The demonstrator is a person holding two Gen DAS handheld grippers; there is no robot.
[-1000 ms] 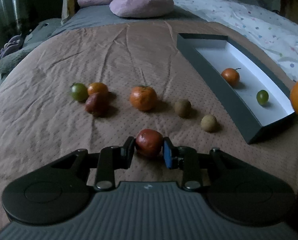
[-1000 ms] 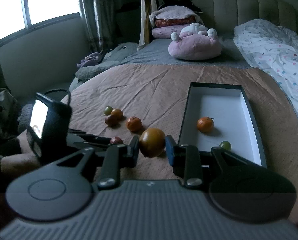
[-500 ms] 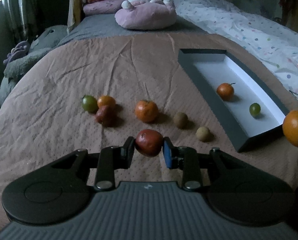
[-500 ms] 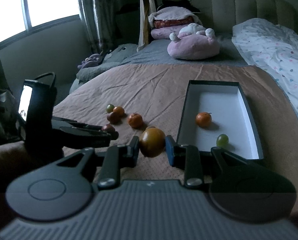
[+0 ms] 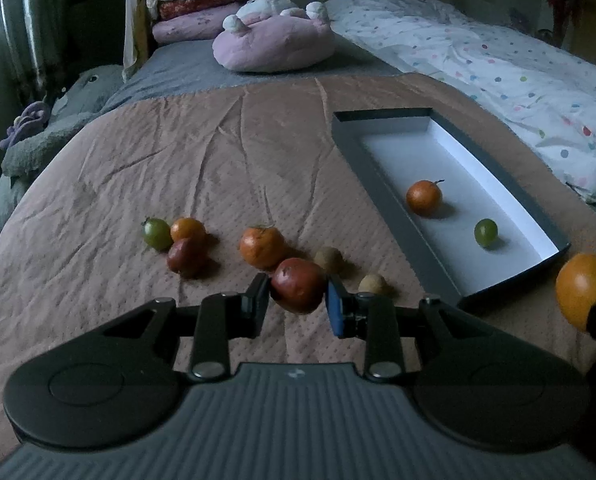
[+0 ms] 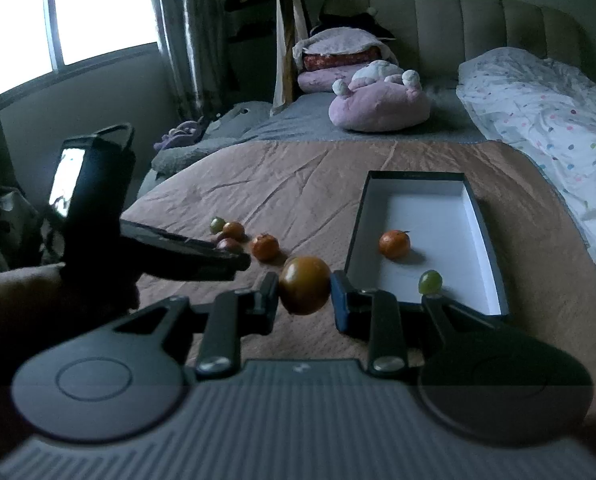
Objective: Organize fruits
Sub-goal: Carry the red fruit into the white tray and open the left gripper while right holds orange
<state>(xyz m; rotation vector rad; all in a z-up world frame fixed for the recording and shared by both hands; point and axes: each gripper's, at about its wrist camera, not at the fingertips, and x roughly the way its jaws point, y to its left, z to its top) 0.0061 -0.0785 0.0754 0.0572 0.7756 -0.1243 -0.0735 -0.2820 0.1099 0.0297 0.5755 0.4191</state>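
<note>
My left gripper (image 5: pixel 297 298) is shut on a dark red fruit (image 5: pixel 298 285), held above the brown bedspread (image 5: pixel 218 152). My right gripper (image 6: pixel 304 292) is shut on a yellow-orange fruit (image 6: pixel 304 290), just left of the near end of the dark tray (image 6: pixel 356 232); the same yellow-orange fruit (image 5: pixel 584 290) shows at the right edge of the left wrist view. The dark tray (image 5: pixel 382 200) holds an orange fruit (image 5: pixel 423 197) and a green fruit (image 5: pixel 485 232). On the spread lie a green fruit (image 5: pixel 157 233), an orange one (image 5: pixel 187 230), a dark red one (image 5: pixel 186 258), a tangerine (image 5: pixel 261 246) and two small brown fruits (image 5: pixel 328 259) (image 5: pixel 373 284).
A pink plush cushion (image 5: pixel 274 46) and stacked pillows (image 5: pixel 202 12) lie at the bed's head. A white dotted duvet (image 5: pixel 498 72) runs along the right side. A grey plush toy (image 5: pixel 38 148) hangs over the left bed edge. In the right wrist view the left gripper's body (image 6: pixel 98 184) stands at left.
My left gripper has risen with the dark red fruit, so the spread and the tray look farther below. My right gripper with the yellow-orange fruit has crept toward the tray's near end.
</note>
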